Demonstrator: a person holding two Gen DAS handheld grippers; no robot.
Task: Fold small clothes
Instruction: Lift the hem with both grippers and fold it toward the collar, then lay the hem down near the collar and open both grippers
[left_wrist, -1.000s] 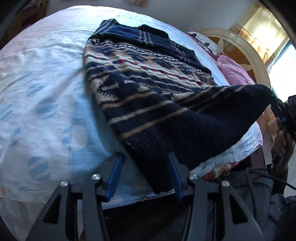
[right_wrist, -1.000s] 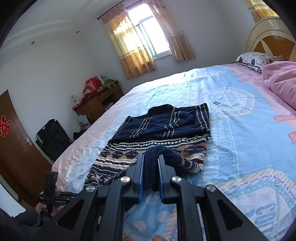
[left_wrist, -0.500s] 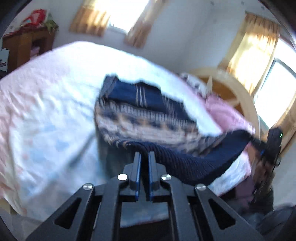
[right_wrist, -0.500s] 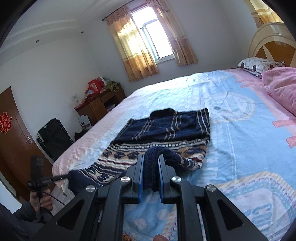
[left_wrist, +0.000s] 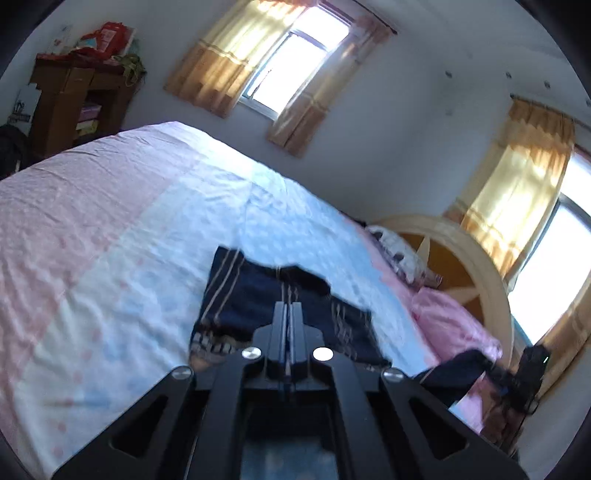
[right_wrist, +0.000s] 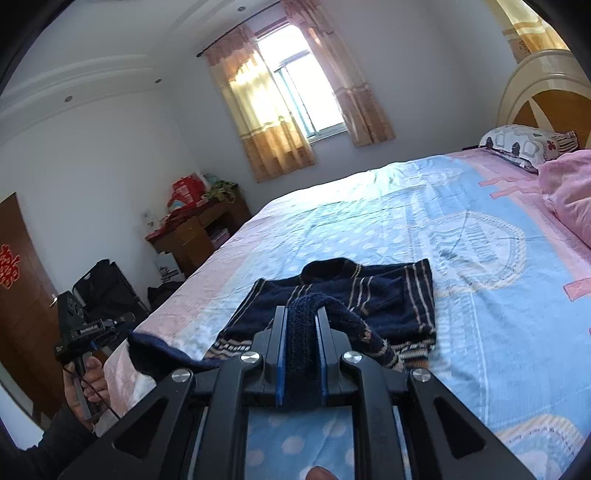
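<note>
A navy knitted sweater (right_wrist: 373, 299) with tan stripes and a patterned band lies on the bed; it also shows in the left wrist view (left_wrist: 243, 299). My right gripper (right_wrist: 301, 314) is shut on the sweater's navy hem, which bunches up between the fingers. My left gripper (left_wrist: 287, 308) has its jaws pressed together; the other hem corner (right_wrist: 155, 350) hangs from it, lifted above the bed's near edge. In the left wrist view the right gripper (left_wrist: 517, 373) holds its stretched navy corner (left_wrist: 458, 373) at lower right.
The bed sheet (right_wrist: 480, 236) is pink and blue. A pink quilt (right_wrist: 569, 192), a pillow (right_wrist: 517, 144) and the round headboard (left_wrist: 461, 266) are at the right. A wooden desk (right_wrist: 199, 229) and a black bag (right_wrist: 107, 284) stand by the far wall.
My left gripper closed on the sweater's hem and lifted it, tilting up toward the windows. The right gripper kept its hold and rose slightly. The hem moved up over the sweater's body.
</note>
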